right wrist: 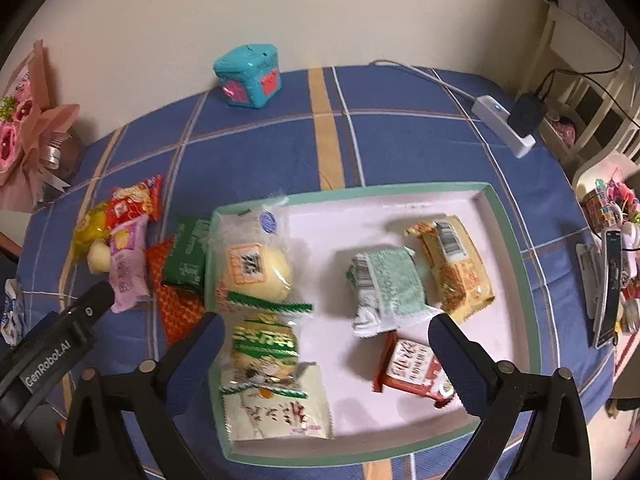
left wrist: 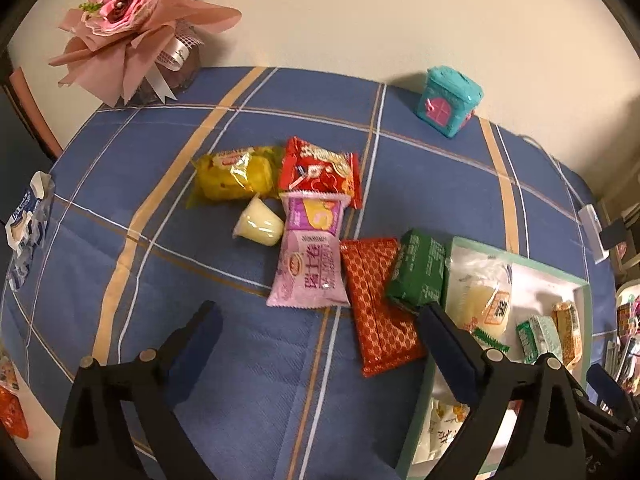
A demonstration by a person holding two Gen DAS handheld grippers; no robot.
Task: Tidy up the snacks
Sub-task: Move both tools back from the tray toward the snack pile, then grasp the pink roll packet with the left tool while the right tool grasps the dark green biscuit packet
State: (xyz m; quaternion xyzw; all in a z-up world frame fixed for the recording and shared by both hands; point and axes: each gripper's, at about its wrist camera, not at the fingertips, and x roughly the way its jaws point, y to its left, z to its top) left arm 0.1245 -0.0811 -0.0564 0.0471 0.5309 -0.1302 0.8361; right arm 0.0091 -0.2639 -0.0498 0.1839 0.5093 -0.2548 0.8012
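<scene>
**Both grippers open over snacks and tray**

The left gripper (left wrist: 320, 332) hangs with jaws wide, nothing between them, above the blue plaid tabletop (left wrist: 240, 360). Its right finger hides part of the tray (left wrist: 584, 280) rim. Loose snacks lie beside the tray: a pink packet (left wrist: 308, 272) with Chinese print too blurred to read, a red packet (left wrist: 380, 308), a green packet (left wrist: 420, 272).

The right gripper (right wrist: 326, 336) is spread empty over the tray, where six packets (right wrist: 384, 284) lie; barcodes show, other wording is illegible. "GenRobot.AI" reads on the left gripper's side. The bouquet (left wrist: 132, 12) is cut off.
</scene>
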